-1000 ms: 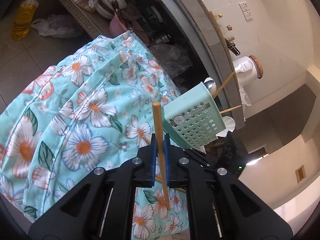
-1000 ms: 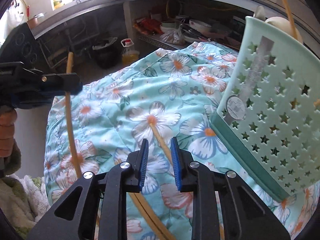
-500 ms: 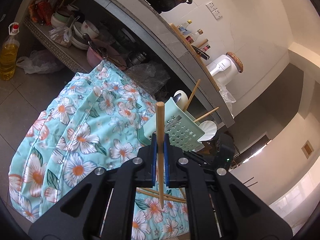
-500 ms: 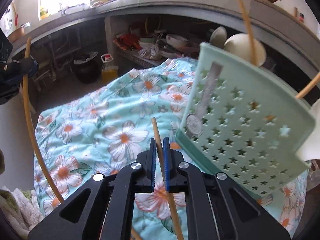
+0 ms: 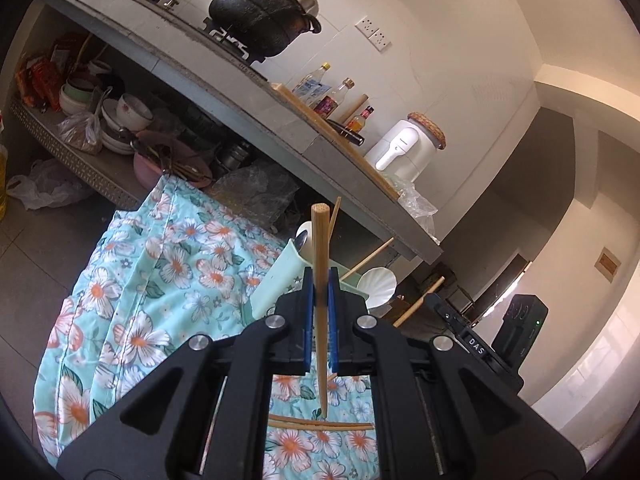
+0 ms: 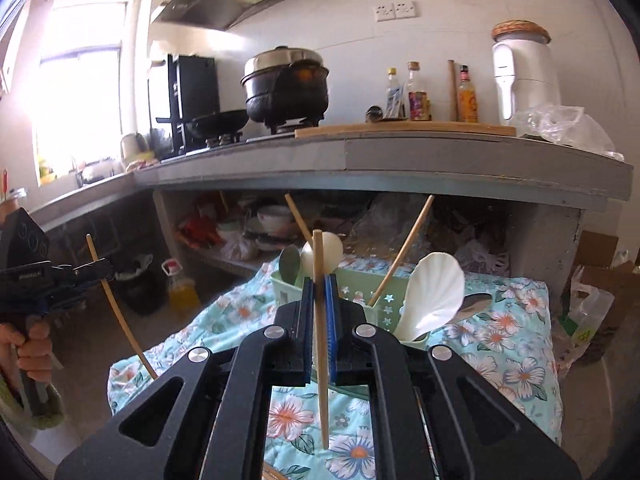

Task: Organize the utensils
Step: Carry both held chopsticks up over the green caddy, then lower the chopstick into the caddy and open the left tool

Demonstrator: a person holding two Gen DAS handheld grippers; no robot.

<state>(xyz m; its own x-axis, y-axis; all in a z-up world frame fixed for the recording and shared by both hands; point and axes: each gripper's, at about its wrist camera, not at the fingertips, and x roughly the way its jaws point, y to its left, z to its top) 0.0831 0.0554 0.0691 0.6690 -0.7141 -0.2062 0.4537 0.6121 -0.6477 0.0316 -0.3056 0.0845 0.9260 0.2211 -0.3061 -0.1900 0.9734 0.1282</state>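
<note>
Both claws are clamped, each on one chopstick. Right gripper [image 6: 319,300] pinches a slim pale wooden chopstick [image 6: 320,344] near mid-length, upright, blunt end up and tip hanging over the floral turquoise cloth [image 6: 508,320]; this orientation suits a vertical drop. Left gripper [image 5: 319,300] grips a second wooden chopstick [image 5: 321,320] likewise, its tip above two loose brown chopsticks [image 5: 320,426] lying flat on the cloth, not yet collected. Just beyond stands the mint-green perforated plastic utensil holder [image 6: 360,292], already containing a white scalloped ladle [image 6: 432,296], spoons and leaning chopsticks. Farther off, the grey concrete counter [image 6: 400,156] carries a black lidded pot [image 6: 286,88].
</note>
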